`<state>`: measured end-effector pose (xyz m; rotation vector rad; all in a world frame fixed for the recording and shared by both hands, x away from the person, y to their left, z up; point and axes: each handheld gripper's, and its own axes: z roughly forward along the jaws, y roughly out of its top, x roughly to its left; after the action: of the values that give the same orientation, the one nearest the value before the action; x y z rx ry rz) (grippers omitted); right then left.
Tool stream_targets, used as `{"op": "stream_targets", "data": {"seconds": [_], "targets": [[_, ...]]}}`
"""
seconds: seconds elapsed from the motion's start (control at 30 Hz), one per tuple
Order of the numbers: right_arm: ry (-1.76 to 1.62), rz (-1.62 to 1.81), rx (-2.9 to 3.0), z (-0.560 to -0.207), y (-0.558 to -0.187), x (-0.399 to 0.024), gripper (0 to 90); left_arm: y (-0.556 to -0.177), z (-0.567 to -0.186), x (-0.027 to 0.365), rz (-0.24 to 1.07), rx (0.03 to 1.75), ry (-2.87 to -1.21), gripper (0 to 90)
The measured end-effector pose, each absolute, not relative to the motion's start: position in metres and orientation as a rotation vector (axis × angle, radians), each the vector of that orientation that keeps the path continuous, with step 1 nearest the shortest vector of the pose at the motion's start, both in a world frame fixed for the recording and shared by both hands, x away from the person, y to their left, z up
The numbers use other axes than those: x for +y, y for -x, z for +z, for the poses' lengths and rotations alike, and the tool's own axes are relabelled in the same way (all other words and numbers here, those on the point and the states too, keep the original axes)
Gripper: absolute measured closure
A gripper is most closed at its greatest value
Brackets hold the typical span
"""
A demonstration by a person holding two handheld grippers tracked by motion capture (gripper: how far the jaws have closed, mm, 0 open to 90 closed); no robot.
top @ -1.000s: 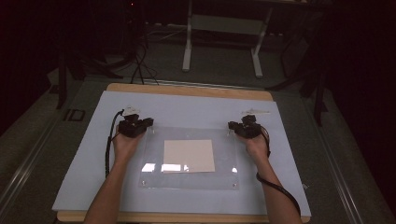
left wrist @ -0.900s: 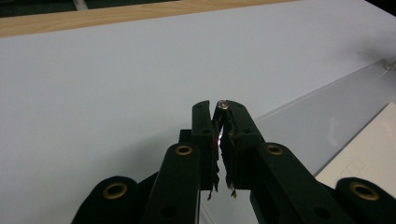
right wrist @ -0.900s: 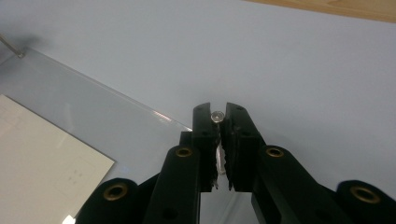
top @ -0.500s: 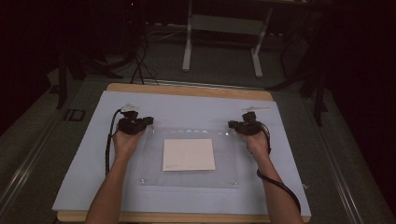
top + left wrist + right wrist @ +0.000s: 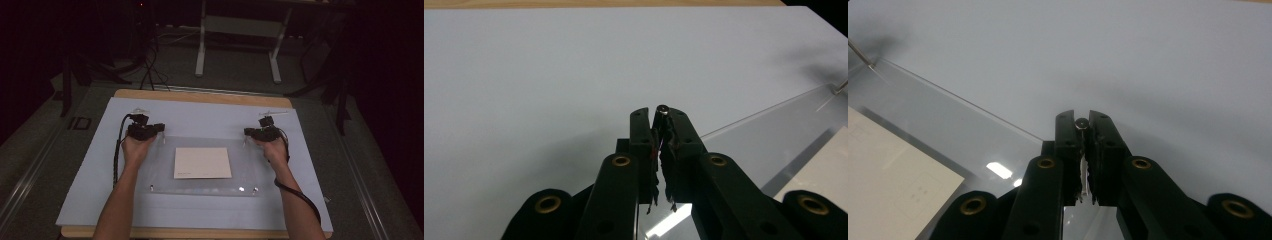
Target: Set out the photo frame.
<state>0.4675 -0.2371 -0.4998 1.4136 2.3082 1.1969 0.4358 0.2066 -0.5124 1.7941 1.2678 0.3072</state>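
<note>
Clear acrylic sheet (image 5: 200, 165) lies flat on my table, covering a cream paper card (image 5: 202, 162). My left gripper (image 5: 662, 114) and right gripper (image 5: 1081, 122) each pinch a small metal peg at its far corners, long edge spanning between them.

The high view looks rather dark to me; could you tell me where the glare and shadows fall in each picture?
High view: dark surroundings, small bright glints along the clear sheet's near edge. Left gripper view: the left gripper casts a soft shadow on the white mat. Right gripper view: a bright glare patch on the sheet beside the right gripper.
</note>
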Motion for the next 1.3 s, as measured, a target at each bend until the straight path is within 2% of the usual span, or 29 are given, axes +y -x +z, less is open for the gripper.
{"op": "stream_targets", "data": {"seconds": [0.3,0.4,0.47,0.57,0.73,0.87,1.07,1.2,1.3], "targets": [[-1.407,1.136,2.303,-0.496,-0.469,-0.232,83.7,-0.443,-0.513,0.206,0.274,1.292,-1.773,84.9],[-1.412,1.112,2.280,-0.491,-0.467,-0.232,74.7,-0.444,-0.512,0.206,0.268,1.295,-1.783,85.0],[-1.410,1.106,2.267,-0.486,-0.464,-0.235,73.8,-0.444,-0.512,0.206,0.268,1.303,-1.784,85.1],[-1.389,1.088,2.251,-0.479,-0.459,-0.238,67.8,-0.445,-0.512,0.206,0.261,1.315,-1.775,85.1],[-1.360,1.122,2.253,-0.469,-0.442,-0.242,66.4,-0.447,-0.512,0.206,0.247,1.327,-1.764,85.0],[-1.318,1.142,2.303,-0.469,-0.426,-0.240,68.9,-0.448,-0.512,0.205,0.255,1.332,-1.765,85.2],[-1.196,1.176,2.402,-0.464,-0.396,-0.229,77.2,-0.450,-0.512,0.206,0.241,1.341,-1.760,85.2],[-1.120,1.212,2.444,-0.455,-0.374,-0.221,89.8,-0.452,-0.513,0.206,0.232,1.349,-1.751,85.1],[-1.067,1.228,2.471,-0.448,-0.359,-0.215,90.0,-0.453,-0.513,0.205,0.227,1.355,-1.752,85.2]]}}
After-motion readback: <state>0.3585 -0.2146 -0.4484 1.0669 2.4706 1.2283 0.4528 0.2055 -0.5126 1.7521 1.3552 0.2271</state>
